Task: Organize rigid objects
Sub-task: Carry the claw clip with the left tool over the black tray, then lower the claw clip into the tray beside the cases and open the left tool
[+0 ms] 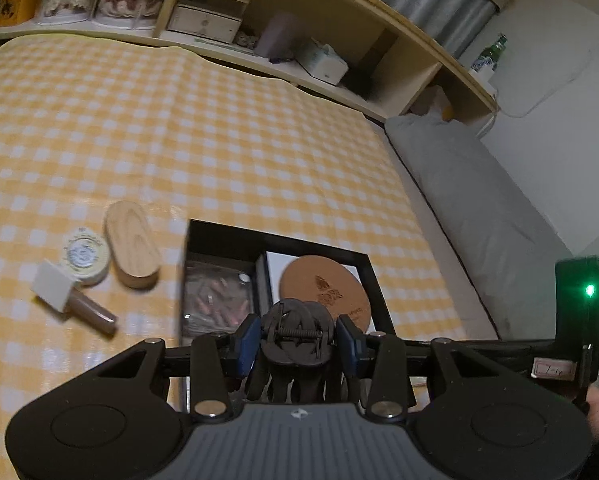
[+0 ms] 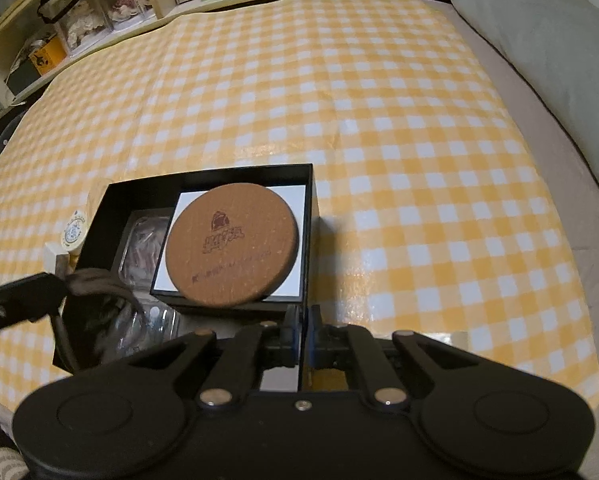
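A black open box lies on the yellow checked cloth. It holds a round cork coaster on a white-lined insert and a clear case of pinkish items. My left gripper is shut on a black hair claw clip, hanging over the box's near end. In the right wrist view the clip shows over the box's left near corner. My right gripper is shut on the box's right wall, near the front corner. The coaster lies just ahead of it.
Left of the box lie a wooden oval piece, a round tin and a small bottle with a white square cap. A wooden shelf unit lines the far side. A grey pillow lies right of the cloth.
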Action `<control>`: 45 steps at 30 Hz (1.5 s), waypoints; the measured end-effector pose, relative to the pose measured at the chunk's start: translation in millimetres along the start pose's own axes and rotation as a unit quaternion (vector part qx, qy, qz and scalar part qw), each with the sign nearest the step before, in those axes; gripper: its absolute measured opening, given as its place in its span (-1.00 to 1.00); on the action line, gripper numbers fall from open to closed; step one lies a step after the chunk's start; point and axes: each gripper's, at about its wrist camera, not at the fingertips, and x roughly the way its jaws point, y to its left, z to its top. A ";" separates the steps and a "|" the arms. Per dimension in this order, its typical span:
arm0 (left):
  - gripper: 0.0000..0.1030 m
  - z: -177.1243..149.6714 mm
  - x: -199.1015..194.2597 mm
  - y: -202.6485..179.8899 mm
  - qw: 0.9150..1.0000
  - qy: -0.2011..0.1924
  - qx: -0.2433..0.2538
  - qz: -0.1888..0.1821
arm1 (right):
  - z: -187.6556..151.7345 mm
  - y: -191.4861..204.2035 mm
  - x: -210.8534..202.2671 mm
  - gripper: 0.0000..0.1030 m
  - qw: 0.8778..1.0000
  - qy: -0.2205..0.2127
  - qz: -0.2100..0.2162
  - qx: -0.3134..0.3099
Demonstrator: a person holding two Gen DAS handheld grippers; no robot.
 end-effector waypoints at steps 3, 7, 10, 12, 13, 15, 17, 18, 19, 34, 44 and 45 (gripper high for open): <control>-0.18 -4.5 13.1 -4.9 1.000 0.003 -0.011 -0.002 | 0.0 0.1 -0.8 -0.93 1.000 0.001 0.000 0.003; -0.18 -10.7 20.4 -11.9 0.999 -0.025 -0.023 0.004 | -0.2 -2.6 -2.2 -0.93 1.000 0.002 0.004 0.010; -0.18 -15.9 24.3 -16.8 0.999 -0.033 -0.034 -0.003 | -0.2 -2.8 -2.8 -0.93 1.000 0.002 0.004 0.012; -0.18 -19.8 25.4 -23.3 0.999 -0.041 -0.025 0.001 | -0.1 -3.3 -2.8 -0.93 1.000 0.002 0.005 0.014; -0.18 -22.0 26.0 -24.4 0.999 -0.042 -0.026 -0.002 | -0.3 -3.7 -3.0 -0.93 1.000 0.003 0.006 0.017; -0.18 -25.0 25.8 -25.8 0.999 -0.042 -0.028 -0.001 | 0.0 -4.4 -2.8 -0.93 1.000 0.003 0.007 0.020; -0.19 -27.2 24.9 -26.2 0.999 -0.042 -0.031 0.001 | -0.2 -4.7 -3.4 -0.93 1.000 0.003 0.008 0.023; -0.20 -28.1 24.2 -25.8 0.998 -0.041 -0.036 0.002 | -0.3 -4.6 -3.5 -0.93 1.000 0.003 0.008 0.023; -0.20 -28.5 23.7 -25.7 0.999 -0.039 -0.038 0.003 | -0.3 -4.8 -3.6 -0.93 1.000 0.003 0.008 0.023; -0.21 -39.5 30.4 -32.0 0.999 0.009 -0.036 0.015 | -0.4 -5.1 -3.7 -0.93 1.000 0.003 0.008 0.023; -0.05 -41.2 36.5 -33.6 0.999 0.042 -0.028 -0.002 | -0.4 -4.4 -4.1 -0.93 1.000 0.003 0.008 0.023; -0.05 -41.1 36.8 -34.2 0.999 0.044 -0.025 -0.002 | -0.4 -4.7 -3.8 -0.93 1.000 0.003 0.008 0.023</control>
